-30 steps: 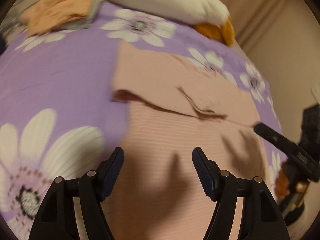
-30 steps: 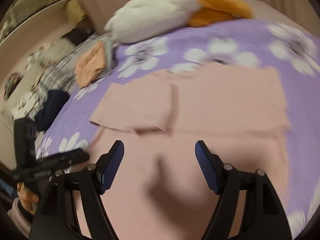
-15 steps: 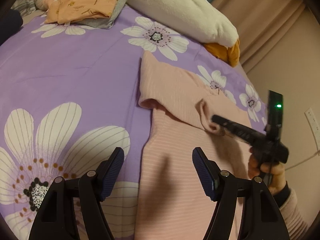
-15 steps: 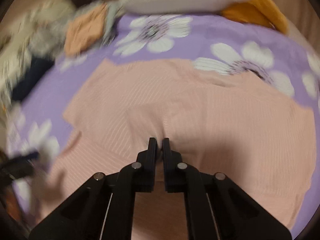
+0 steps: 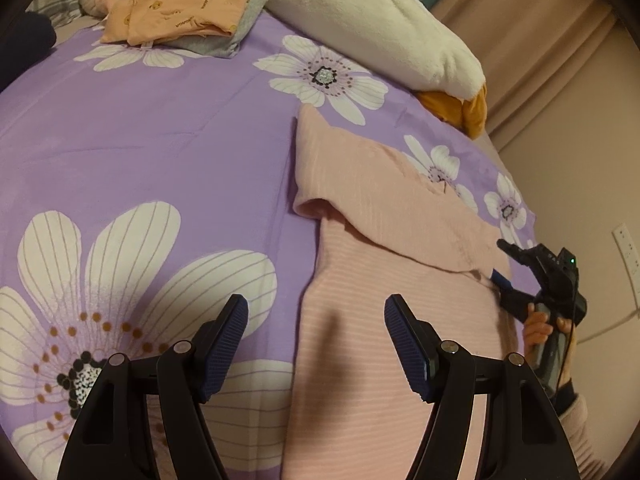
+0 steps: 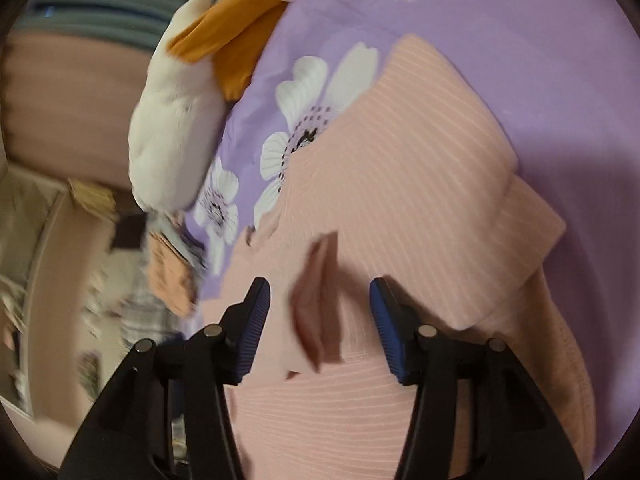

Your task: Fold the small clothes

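A pink ribbed garment (image 5: 380,280) lies flat on the purple flowered bedspread (image 5: 160,152), its sleeves folded across the body. My left gripper (image 5: 316,344) is open and empty, hovering over the garment's lower left edge. My right gripper (image 6: 320,324) is open over the garment (image 6: 420,184); a sleeve cuff (image 6: 316,300) lies between its fingers, not gripped. The right gripper also shows in the left wrist view (image 5: 516,264) at the garment's right edge.
A stack of folded clothes with an orange printed piece (image 5: 180,4) on top sits at the far left of the bed. A white and orange plush toy (image 5: 380,28) lies at the back. Curtains and a wall are to the right.
My right gripper was shut on the sleeve half a second ago; it has opened, let the cuff go and swung to the garment's right edge. My left gripper stayed open and shifted left.
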Action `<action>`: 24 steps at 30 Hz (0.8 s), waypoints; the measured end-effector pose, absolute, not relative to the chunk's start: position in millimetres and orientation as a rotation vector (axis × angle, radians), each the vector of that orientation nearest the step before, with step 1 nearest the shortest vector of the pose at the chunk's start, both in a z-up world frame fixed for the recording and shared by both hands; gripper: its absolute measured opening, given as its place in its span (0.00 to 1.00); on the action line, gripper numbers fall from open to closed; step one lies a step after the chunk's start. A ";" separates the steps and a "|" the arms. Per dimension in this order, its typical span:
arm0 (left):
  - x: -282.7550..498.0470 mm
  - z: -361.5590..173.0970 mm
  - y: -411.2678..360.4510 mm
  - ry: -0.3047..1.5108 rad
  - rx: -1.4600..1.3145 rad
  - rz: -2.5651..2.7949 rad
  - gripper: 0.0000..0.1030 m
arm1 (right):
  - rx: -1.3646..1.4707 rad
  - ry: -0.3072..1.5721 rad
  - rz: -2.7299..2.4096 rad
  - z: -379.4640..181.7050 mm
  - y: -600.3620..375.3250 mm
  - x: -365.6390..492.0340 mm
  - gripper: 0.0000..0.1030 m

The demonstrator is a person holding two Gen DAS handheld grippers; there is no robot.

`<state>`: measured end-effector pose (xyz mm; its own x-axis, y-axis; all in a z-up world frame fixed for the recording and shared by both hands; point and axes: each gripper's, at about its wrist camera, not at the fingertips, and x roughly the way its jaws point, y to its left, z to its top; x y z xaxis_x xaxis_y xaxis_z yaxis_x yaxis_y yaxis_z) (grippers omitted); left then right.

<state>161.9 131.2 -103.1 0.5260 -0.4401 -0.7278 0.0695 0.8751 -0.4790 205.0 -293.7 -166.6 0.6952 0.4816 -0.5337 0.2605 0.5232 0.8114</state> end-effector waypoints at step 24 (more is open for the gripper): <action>166.2 -106.3 122.9 1.005 -0.405 -0.317 0.68 | 0.495 0.764 0.086 -66.9 -277.8 227.0 0.08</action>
